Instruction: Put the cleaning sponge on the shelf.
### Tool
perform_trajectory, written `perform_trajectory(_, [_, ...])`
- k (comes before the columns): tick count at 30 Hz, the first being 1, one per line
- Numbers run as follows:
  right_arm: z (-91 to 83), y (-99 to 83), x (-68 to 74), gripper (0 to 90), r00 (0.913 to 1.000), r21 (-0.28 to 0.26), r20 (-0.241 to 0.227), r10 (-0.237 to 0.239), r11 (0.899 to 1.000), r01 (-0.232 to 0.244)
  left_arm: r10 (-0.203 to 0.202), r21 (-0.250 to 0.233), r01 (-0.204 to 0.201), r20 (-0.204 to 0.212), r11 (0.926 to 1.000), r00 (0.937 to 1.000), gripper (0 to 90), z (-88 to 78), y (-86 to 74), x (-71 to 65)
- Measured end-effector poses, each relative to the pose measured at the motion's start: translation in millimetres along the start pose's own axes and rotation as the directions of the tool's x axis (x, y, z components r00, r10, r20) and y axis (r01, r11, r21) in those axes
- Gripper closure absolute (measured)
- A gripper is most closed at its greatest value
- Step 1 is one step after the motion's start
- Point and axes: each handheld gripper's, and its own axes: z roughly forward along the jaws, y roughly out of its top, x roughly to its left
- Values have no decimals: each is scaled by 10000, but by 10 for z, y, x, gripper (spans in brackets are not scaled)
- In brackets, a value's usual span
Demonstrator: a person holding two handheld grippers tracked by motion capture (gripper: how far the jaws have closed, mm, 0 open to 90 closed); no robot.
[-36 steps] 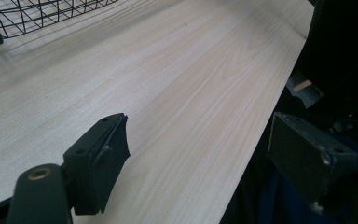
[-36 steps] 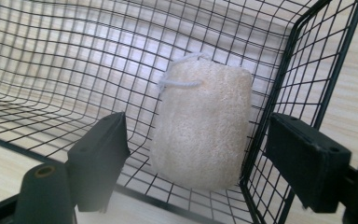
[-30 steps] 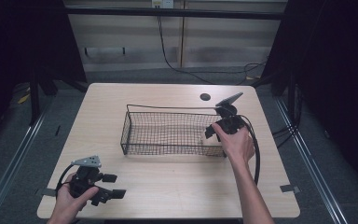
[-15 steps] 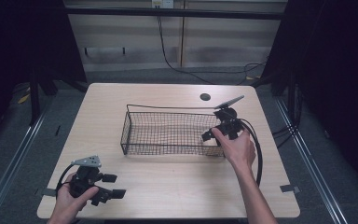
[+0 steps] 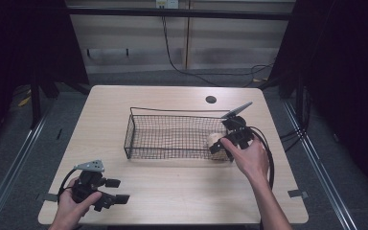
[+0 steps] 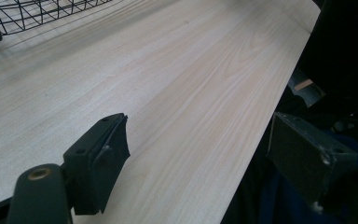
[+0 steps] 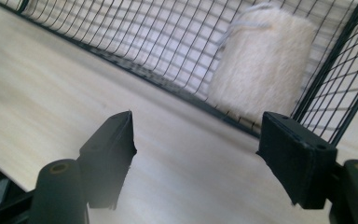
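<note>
A black wire basket (image 5: 172,136) stands mid-table. A cream fuzzy roll (image 5: 214,139) lies inside its right end. My right gripper (image 5: 219,147) is held at the basket's near right corner, outside the wire, and it is open with nothing between the jaws. In the right gripper view the roll (image 7: 261,65) sits behind the basket mesh (image 7: 121,46), and the right gripper (image 7: 198,126) hangs over bare wood. My left gripper (image 5: 116,190) rests open near the table's front left edge. In the left gripper view that gripper (image 6: 200,135) straddles the table edge, empty.
The light wooden table (image 5: 172,187) has a round cable hole (image 5: 211,99) at the back. The right gripper's cable (image 5: 270,158) loops beside the hand. The basket's corner (image 6: 9,18) lies well beyond the left gripper. Dark floor and metal rails surround the table.
The right hand has drawn its gripper back and down from the basket's right end to the near corner. The cream roll now shows in the basket. The left gripper has stayed put.
</note>
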Motion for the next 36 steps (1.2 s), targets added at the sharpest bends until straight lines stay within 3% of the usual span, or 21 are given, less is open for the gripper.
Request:
perform_trajectory(5, [5, -92, 77, 265, 9994, 542, -105, -321, 9980, 326, -4, 7, 4, -18, 10000, 10000, 197, -2, 0, 3])
perform_trajectory(16, [148, -323, 164, 264, 9967, 626, -509, -629, 9959, 660, -18, -19, 18, -6, 10000, 10000, 197, -5, -1, 1])
perform_trajectory(18, [174, -379, 163, 265, 9955, 371, -790, -520, 9978, 550, 35, -17, -35, -17, 10000, 10000, 197, -8, 1, 5])
perform_trajectory(20, [210, -436, 172, 265, 9958, 469, -718, -570, 9971, 605, 5, 0, -5, 0, 10000, 10000, 197, -6, 0, 6])
perform_trajectory(22, [247, -498, 159, 265, 9938, 386, -958, -556, 9975, 595, -9, -18, 9, -7, 10000, 10000, 197, -5, -1, 1])
perform_trajectory(31, [243, -771, 221, 265, 9910, 236, -988, -908, 9953, 935, -26, 19, 26, -1, 10000, 10000, 197, -4, -2, 5])
perform_trajectory(36, [159, -899, 229, 265, 9912, -284, -944, -928, 9955, 905, 8, 26, -8, -74, 10000, 10000, 197, 3, -6, 3])
